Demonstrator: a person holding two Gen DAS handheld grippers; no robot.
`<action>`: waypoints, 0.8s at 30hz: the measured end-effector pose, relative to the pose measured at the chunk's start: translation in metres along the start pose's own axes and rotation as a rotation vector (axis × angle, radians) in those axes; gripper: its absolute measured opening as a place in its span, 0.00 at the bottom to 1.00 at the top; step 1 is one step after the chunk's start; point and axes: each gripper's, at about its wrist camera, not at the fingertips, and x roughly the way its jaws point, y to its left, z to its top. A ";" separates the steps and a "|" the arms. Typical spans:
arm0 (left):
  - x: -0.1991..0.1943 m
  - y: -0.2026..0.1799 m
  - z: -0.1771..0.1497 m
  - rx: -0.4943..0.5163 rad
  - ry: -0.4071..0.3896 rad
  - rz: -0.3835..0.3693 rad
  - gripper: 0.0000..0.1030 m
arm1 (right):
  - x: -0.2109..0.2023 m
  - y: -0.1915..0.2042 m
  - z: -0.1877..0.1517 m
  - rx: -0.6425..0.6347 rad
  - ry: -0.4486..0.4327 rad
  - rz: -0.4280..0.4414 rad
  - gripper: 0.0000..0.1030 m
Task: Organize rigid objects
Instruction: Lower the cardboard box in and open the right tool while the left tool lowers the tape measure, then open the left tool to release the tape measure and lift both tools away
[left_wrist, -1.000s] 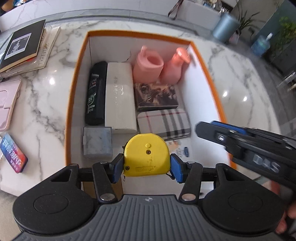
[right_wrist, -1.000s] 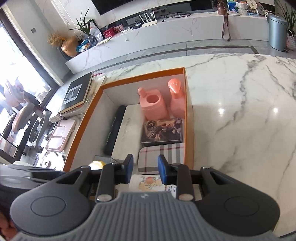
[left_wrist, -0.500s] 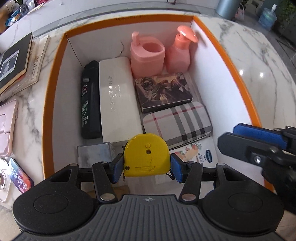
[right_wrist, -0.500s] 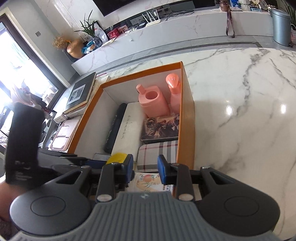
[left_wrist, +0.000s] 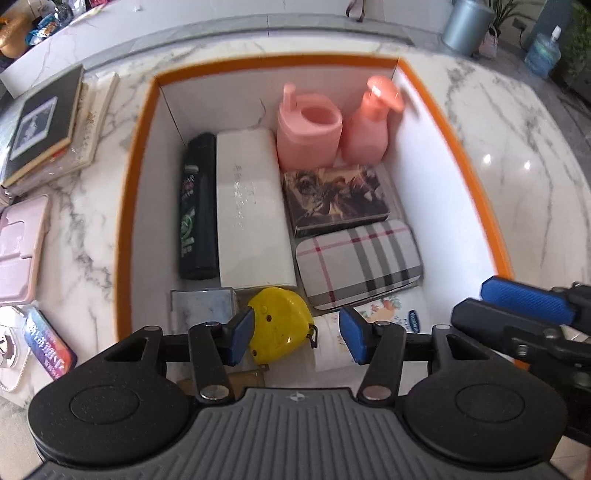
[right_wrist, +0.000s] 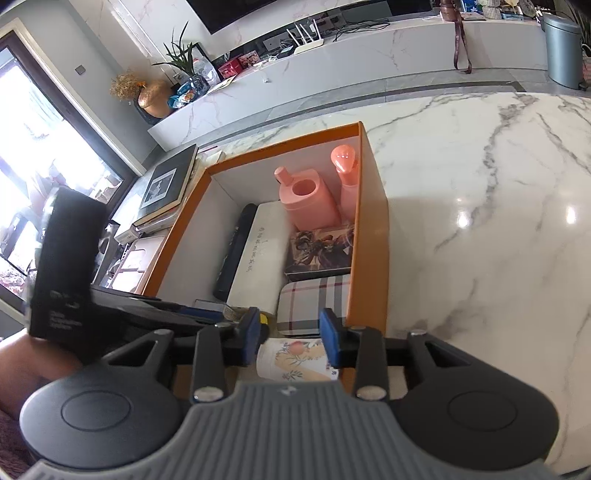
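Lying at the lower middle of the left wrist view, the rounded yellow plastic tape measure (left_wrist: 279, 322) sits on the floor of the orange-rimmed white cardboard box (left_wrist: 458, 155), beside a plaid fabric case (left_wrist: 359, 261). The left gripper (left_wrist: 297, 334) is spread, its left pad seemingly touching the tape measure, its right pad clear. The right gripper (right_wrist: 289, 338) is opening above a floral white pack (right_wrist: 295, 360), pressing nothing.

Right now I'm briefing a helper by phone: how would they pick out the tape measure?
Find the orange-rimmed box on the marble table. At its near end, between a small grey marbled box and a flower-printed white tube, lies the tape measure. It is the only yellow, rounded thing there.
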 end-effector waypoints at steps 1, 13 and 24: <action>-0.008 0.000 -0.001 0.001 -0.019 0.000 0.61 | -0.003 0.001 -0.001 0.000 -0.001 -0.001 0.37; -0.122 -0.018 -0.043 0.017 -0.370 0.073 0.61 | -0.059 0.027 -0.015 -0.065 -0.075 -0.044 0.42; -0.200 -0.041 -0.109 -0.033 -0.686 0.146 0.82 | -0.140 0.058 -0.049 -0.168 -0.223 -0.102 0.65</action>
